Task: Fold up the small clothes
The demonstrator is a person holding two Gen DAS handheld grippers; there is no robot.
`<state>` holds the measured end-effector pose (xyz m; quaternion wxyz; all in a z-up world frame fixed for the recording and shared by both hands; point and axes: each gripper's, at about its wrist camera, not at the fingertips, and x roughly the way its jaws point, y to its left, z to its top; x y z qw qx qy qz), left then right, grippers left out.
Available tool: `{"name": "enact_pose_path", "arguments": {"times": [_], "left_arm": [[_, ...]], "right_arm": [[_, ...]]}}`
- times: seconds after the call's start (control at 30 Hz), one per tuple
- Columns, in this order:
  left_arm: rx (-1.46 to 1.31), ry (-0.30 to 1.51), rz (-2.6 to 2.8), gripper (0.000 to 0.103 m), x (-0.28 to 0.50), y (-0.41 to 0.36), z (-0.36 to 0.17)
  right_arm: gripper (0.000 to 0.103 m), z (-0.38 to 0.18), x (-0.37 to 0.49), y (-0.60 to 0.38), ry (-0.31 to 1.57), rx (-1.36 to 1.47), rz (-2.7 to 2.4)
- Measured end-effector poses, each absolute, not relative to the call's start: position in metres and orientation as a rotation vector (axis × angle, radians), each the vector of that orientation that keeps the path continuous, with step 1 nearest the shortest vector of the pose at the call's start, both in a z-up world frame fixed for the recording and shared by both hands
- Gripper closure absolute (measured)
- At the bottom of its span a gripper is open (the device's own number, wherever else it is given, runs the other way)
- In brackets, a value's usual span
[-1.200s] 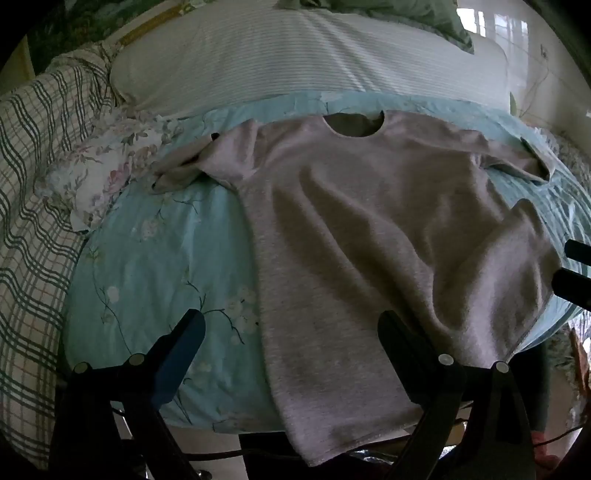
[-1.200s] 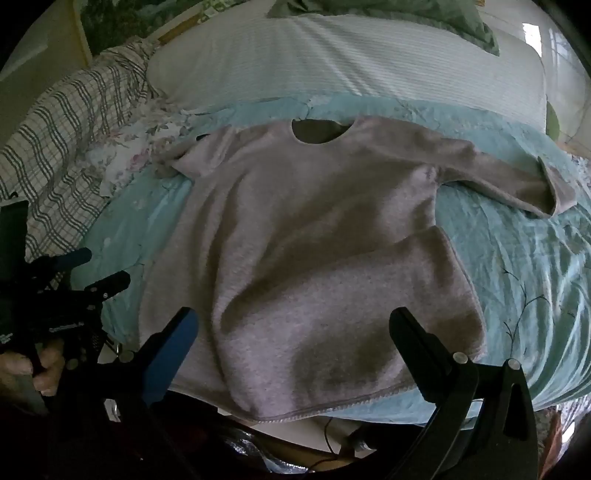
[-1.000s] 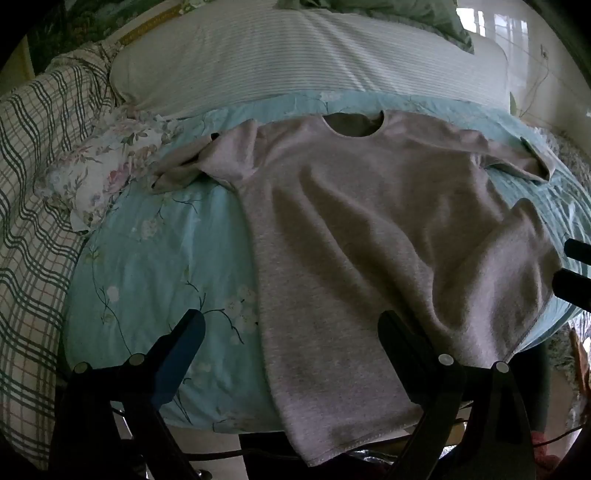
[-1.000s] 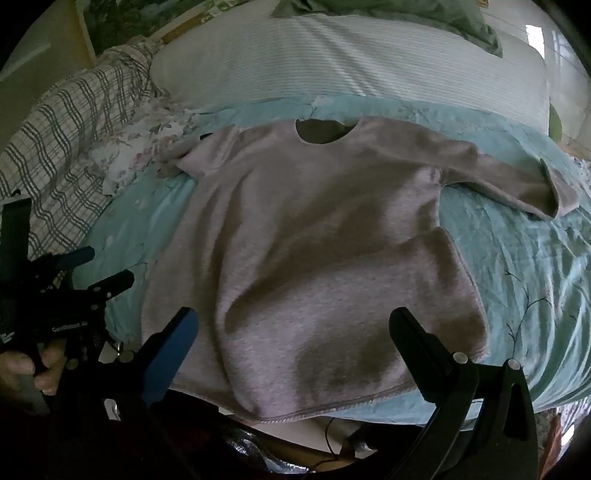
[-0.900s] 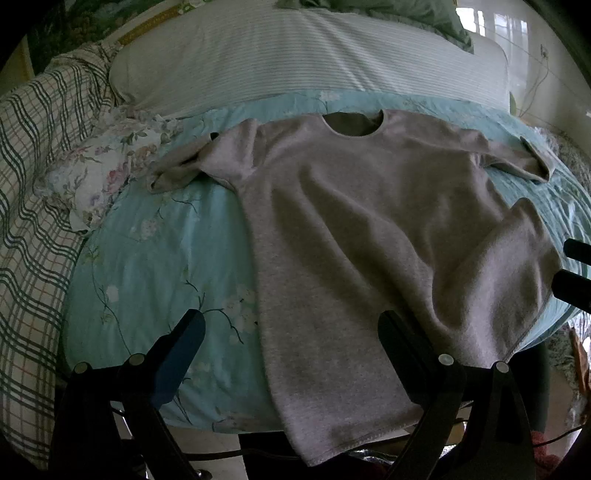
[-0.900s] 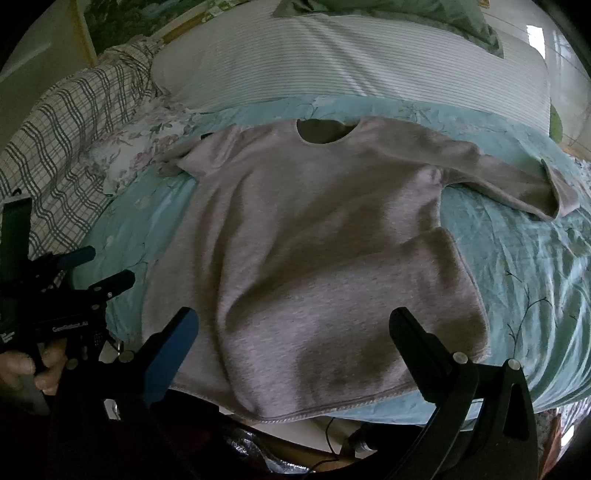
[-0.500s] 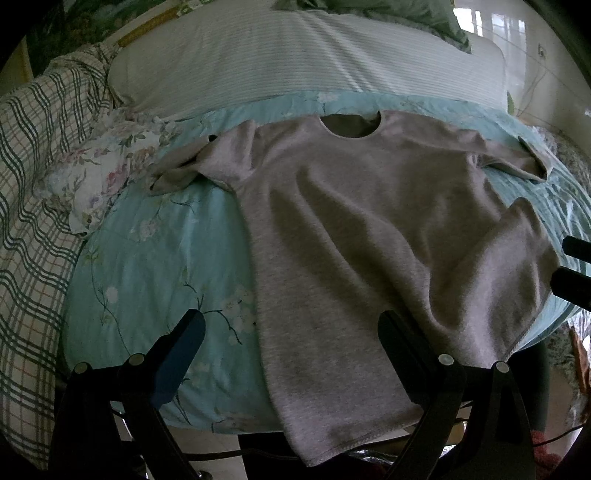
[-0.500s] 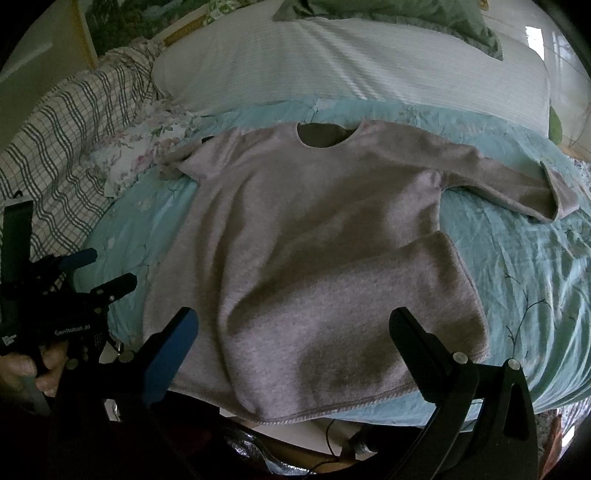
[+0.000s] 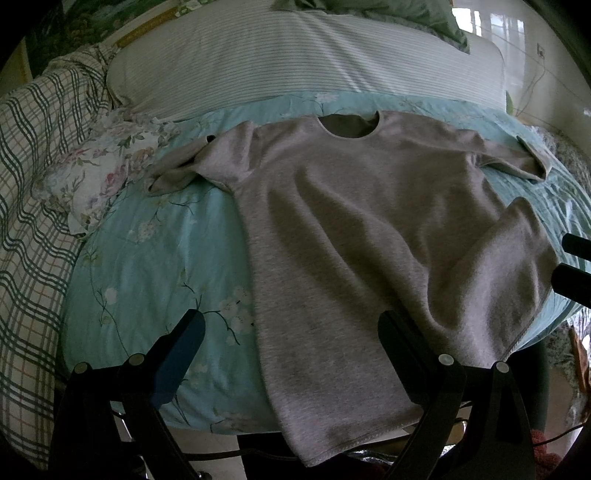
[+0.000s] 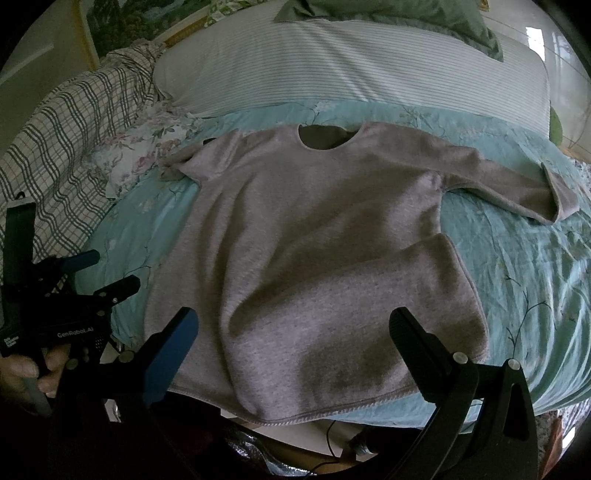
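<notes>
A grey knit long-sleeved shirt (image 9: 369, 236) is lying spread on a pale-blue floral bed sheet (image 9: 147, 266), its hem hanging over the bed's edge. Behind are sitting a white striped pillow (image 9: 295, 62) and a green-checked blanket (image 9: 33, 155). Both left tongs (image 9: 291, 332) and right tongs (image 10: 295, 325) are hovering spread wide, holding nothing.

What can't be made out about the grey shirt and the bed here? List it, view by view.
1. Left wrist view: the grey shirt hem's far corner is hidden behind the left gripper finger.
2. Left wrist view: the sleeve beside the floral cloth is bunched; its cuff cannot be read.
3. Right wrist view: the space under the bed edge is dark, and the right gripper covers part of it.
4. Both views: the green pillow is cut off by the top edge.
</notes>
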<state>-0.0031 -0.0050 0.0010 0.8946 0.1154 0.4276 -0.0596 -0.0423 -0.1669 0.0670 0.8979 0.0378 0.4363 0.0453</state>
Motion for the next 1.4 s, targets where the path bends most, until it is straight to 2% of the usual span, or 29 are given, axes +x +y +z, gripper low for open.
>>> {"name": "enact_pose_path", "arguments": {"times": [0.73, 1.07, 1.17, 1.23, 1.37, 1.4], "left_arm": [[0.21, 0.911, -0.164, 0.006, 0.006, -0.01, -0.008], [0.179, 0.98, -0.149, 0.006, 0.044, -0.003, -0.016], [0.19, 0.994, -0.121, 0.006, 0.057, -0.002, -0.021], [0.188, 1.009, -0.119, 0.006, 0.065, -0.002, -0.023], [0.189, 1.014, -0.12, 0.006, 0.078, -0.006, -0.027], [0.185, 1.013, -0.122, 0.006, 0.082, -0.007, -0.028]], "right_arm": [[0.0, 0.065, -0.036, -0.173, 0.889, 0.127, 0.101], [0.002, 0.073, -0.014, -0.25, 0.712, 0.169, -0.031], [0.006, 0.079, -0.008, -0.289, 0.714, 0.166, -0.124], [0.015, 0.081, -0.001, -0.323, 0.726, 0.187, -0.196], [0.021, 0.1, 0.012, -0.402, 0.691, 0.208, -0.324], [0.027, 0.1, 0.02, -0.424, 0.691, 0.237, -0.353]]}}
